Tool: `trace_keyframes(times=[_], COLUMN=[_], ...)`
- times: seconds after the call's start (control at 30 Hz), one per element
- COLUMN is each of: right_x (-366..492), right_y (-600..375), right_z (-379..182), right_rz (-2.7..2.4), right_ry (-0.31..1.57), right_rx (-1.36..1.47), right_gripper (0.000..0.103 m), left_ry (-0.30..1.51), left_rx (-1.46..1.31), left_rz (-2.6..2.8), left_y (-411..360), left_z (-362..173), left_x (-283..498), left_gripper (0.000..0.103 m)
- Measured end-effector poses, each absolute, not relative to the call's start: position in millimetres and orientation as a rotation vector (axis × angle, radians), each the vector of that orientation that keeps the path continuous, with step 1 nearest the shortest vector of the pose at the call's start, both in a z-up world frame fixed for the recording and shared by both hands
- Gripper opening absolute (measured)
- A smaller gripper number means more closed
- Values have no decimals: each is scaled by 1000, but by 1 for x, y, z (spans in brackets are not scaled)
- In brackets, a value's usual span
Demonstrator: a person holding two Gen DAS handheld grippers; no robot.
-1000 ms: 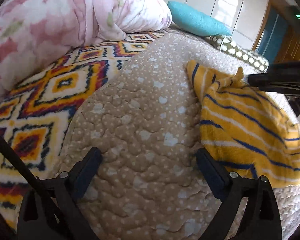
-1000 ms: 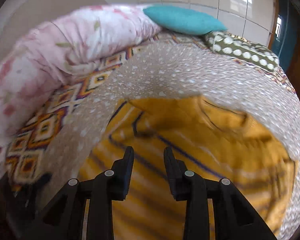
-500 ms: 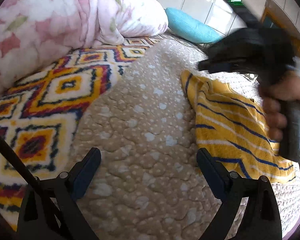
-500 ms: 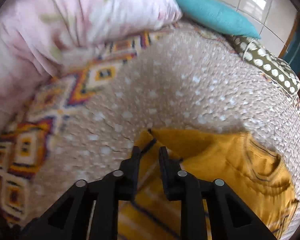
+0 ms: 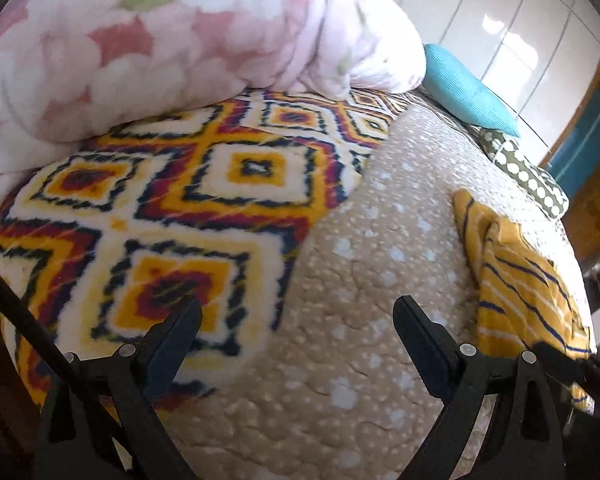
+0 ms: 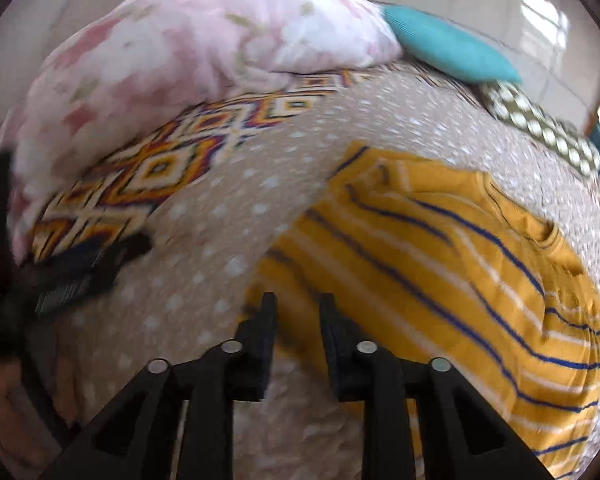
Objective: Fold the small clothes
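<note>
A small yellow shirt with blue and white stripes [image 6: 452, 248] lies partly folded on the beige dotted quilt [image 6: 228, 216]. In the left wrist view the shirt [image 5: 516, 280] lies at the right. My left gripper [image 5: 296, 316] is wide open and empty above the quilt, left of the shirt. My right gripper [image 6: 298, 308] is slightly open and empty, its tips at the shirt's near left edge. The left gripper also shows blurred at the far left of the right wrist view [image 6: 88, 264].
A pink floral duvet [image 5: 172, 40] is piled at the back left on a diamond-patterned blanket [image 5: 188, 208]. A teal pillow [image 5: 464, 92] and a dotted cushion [image 5: 528, 176] lie at the back. The bed edge drops off at the right.
My right gripper has let go of the shirt, pulled back towards its near left edge and opened a little. My left gripper has shifted left, away from the shirt.
</note>
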State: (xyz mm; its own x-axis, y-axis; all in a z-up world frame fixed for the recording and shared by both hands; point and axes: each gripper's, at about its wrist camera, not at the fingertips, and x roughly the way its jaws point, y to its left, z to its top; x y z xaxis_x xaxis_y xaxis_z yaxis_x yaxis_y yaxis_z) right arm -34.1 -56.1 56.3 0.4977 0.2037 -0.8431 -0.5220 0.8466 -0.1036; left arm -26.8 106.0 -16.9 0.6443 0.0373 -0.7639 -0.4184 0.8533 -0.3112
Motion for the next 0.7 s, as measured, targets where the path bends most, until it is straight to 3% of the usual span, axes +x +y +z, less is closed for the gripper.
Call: trace_keyframes(times=[0.07,0.23,0.33,0.53,0.57,0.7], right_x=[-52,-70,-59,-29,-27,-26], right_y=[-42,-16,-14,-26,-28,-24], right_z=[49,9,-1,30,32,20], right_rz=[453,431,419,476,515,597], right_ry=[897,787,843,972,993,1085], right_rx=[-536,-910,-881,-505,-439,-316], right_gripper=[51,52,23,15,4,4], left_ry=[832,824,826,798,795,785], left_rx=[-484,-450,-482,-553,-557,-529], left_rz=[282,279,285,328,329,320], left_y=[105,102,110,129,130,122], left_z=[-15,-12,-15,-16,-16,-12], left_x=[-26,-25,-25,-32,-33,-33], left_gripper=[95,95,95,95,95,95])
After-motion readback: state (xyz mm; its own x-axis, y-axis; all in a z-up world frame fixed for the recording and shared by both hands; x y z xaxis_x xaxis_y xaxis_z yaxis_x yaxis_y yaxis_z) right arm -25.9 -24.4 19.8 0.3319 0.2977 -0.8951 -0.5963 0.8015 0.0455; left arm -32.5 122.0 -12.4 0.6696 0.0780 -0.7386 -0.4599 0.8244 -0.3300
